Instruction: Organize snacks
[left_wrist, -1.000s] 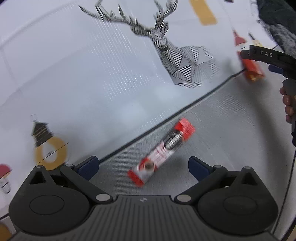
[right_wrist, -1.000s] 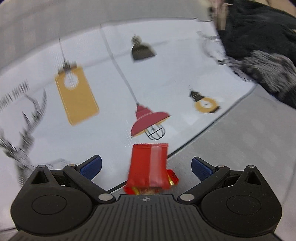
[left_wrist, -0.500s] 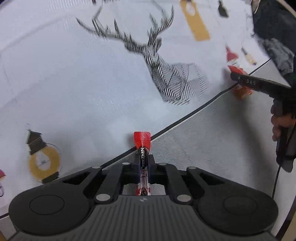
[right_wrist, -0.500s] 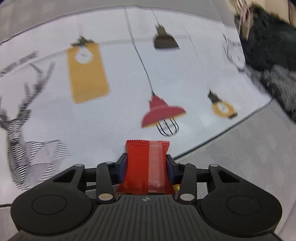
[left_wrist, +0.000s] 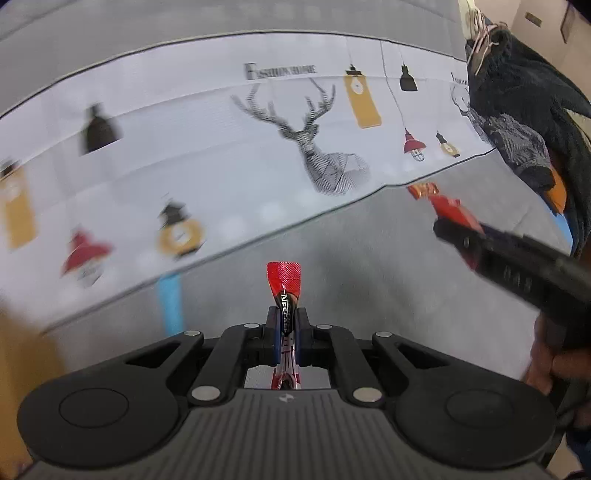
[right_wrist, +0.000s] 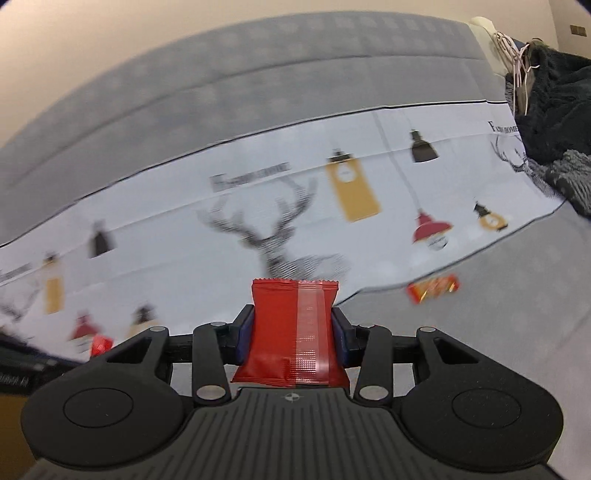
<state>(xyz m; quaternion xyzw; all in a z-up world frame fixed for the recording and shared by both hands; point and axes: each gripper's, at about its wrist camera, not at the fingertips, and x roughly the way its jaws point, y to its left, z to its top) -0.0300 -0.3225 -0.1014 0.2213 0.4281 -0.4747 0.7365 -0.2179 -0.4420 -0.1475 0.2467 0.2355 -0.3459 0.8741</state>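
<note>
Tool (right_wrist: 293, 328) over printed cloth (right_wrist: 184, 229), grey sofa (right_wrist: 517, 295)

Each camera sits just behind its own jaws and looks forward and downward along them. Both views face the same printed cloth (left_wrist: 221, 122), with its deer print (left_wrist: 317, 147) (right_wrist: 273, 236). The left view also catches the right gripper (left_wrist: 458, 229) at its right edge.
</note>
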